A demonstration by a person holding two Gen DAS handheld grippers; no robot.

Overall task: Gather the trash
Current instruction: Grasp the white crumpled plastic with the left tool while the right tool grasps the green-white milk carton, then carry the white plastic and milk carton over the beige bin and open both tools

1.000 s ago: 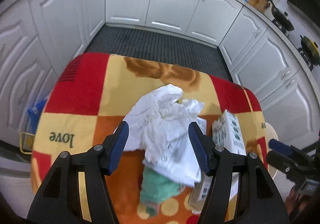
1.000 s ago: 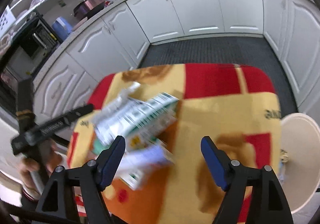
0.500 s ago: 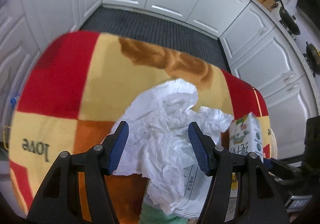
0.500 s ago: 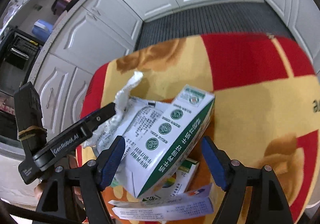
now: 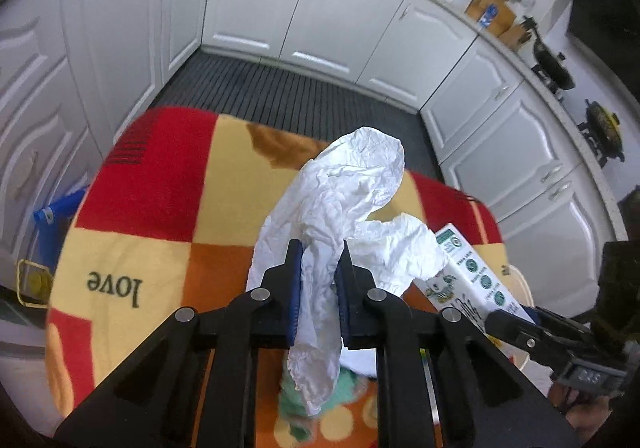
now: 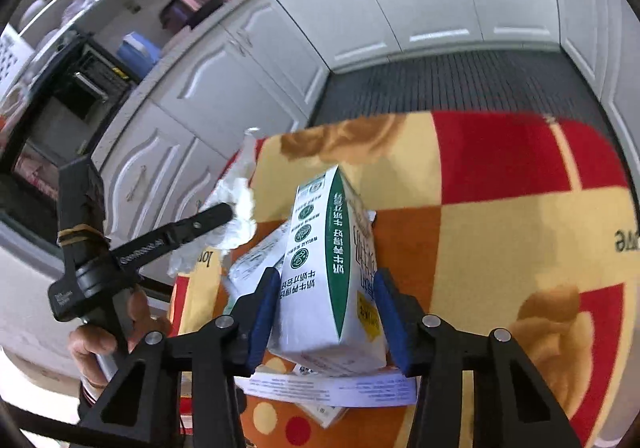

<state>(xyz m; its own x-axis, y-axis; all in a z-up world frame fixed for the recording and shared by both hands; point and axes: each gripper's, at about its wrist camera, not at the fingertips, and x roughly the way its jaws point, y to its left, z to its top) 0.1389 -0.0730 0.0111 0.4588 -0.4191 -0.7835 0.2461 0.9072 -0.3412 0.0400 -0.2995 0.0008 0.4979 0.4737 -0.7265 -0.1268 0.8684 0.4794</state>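
My left gripper (image 5: pixel 318 254) is shut on a crumpled white paper (image 5: pixel 344 188) and holds it lifted over the table's checked cloth (image 5: pixel 160 184). My right gripper (image 6: pixel 326 284) is shut on a white and green milk carton (image 6: pixel 332 268), tilted up off the cloth (image 6: pixel 500 228). The carton also shows in the left wrist view (image 5: pixel 476 276), and the left gripper with the paper (image 6: pixel 240 208) in the right wrist view. A green wad (image 5: pixel 296 400) and flat paper boxes (image 6: pixel 332 394) lie on the cloth below.
White kitchen cabinets (image 5: pixel 300 8) ring a dark ribbed floor mat (image 5: pixel 280 96). A pale round bin (image 5: pixel 520 288) stands off the table's right edge. A blue item (image 5: pixel 56 208) sits on the floor at the left.
Both grippers have closed: the left on the white paper, which now hangs lifted, the right on the milk carton, which now stands tilted between its fingers.
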